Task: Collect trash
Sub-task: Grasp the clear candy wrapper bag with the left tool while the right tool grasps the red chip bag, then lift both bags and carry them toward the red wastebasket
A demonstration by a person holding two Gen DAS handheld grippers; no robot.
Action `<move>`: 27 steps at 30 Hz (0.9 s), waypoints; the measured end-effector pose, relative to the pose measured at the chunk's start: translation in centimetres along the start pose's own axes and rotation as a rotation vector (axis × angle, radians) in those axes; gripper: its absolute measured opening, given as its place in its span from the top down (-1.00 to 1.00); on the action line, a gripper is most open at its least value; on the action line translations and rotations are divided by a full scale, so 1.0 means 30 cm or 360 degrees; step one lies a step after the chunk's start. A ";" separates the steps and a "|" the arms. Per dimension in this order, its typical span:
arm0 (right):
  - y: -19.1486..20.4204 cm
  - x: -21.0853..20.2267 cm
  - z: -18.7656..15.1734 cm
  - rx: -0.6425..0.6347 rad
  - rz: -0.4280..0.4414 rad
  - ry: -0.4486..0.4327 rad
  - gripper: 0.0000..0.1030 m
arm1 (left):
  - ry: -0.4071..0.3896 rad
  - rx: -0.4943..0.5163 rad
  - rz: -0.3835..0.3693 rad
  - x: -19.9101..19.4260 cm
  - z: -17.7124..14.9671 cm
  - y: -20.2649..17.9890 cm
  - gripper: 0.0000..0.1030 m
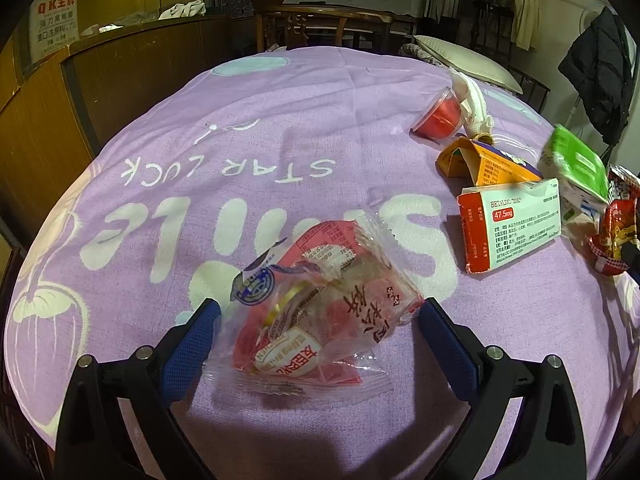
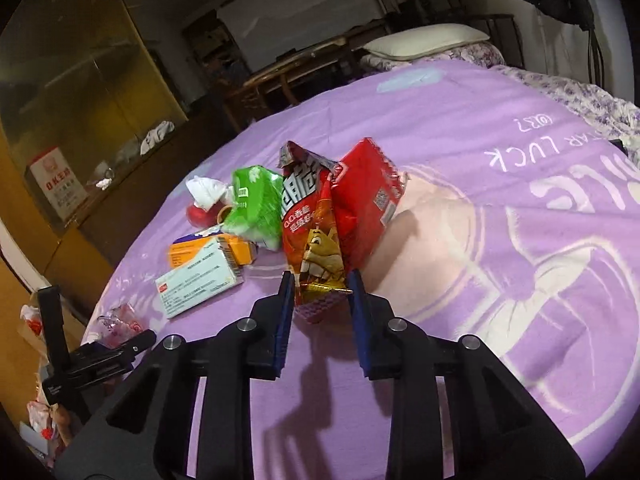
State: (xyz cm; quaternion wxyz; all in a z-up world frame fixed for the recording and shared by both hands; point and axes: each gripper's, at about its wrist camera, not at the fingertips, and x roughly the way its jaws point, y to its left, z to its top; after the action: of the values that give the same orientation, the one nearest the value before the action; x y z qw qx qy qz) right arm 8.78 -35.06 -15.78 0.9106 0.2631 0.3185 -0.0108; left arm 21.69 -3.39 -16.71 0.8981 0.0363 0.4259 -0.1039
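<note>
My left gripper (image 1: 318, 312) is open on the purple bedsheet (image 1: 240, 208), its blue fingers on either side of a clear and pink snack wrapper (image 1: 320, 316) that lies flat between them. My right gripper (image 2: 320, 282) is shut on the lower end of a red snack bag (image 2: 320, 232), which stands up from the sheet. The same red bag shows at the right edge of the left wrist view (image 1: 616, 224).
A white and red medicine box (image 1: 512, 224), an orange box (image 1: 484, 160), a green and white pack (image 1: 576, 168), a red plastic cup (image 1: 440, 116) and crumpled tissue (image 1: 472, 100) lie together on the sheet. A pillow (image 2: 424, 40) lies at the head of the bed. Wooden cabinets (image 1: 100, 80) stand to the left.
</note>
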 end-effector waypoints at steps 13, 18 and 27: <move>-0.102 0.030 0.009 0.0236 -0.0008 -0.0067 0.34 | -0.0032 -0.0040 -0.0051 -0.012 -0.007 0.021 -0.89; -0.008 0.047 -0.005 0.0003 -0.0059 -0.0029 0.30 | -0.0095 -0.0110 -0.0095 -0.035 -0.017 0.056 -0.54; -0.005 0.039 -0.011 -0.0009 -0.0036 -0.0025 0.32 | -0.0163 -0.0074 -0.0190 -0.107 -0.032 0.035 -0.04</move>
State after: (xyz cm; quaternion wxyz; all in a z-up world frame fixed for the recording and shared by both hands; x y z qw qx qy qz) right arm 9.50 -34.86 -16.75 0.9136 0.2569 0.3144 -0.0222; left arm 19.21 -1.72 -14.87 0.9115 -0.0153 0.3831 -0.1490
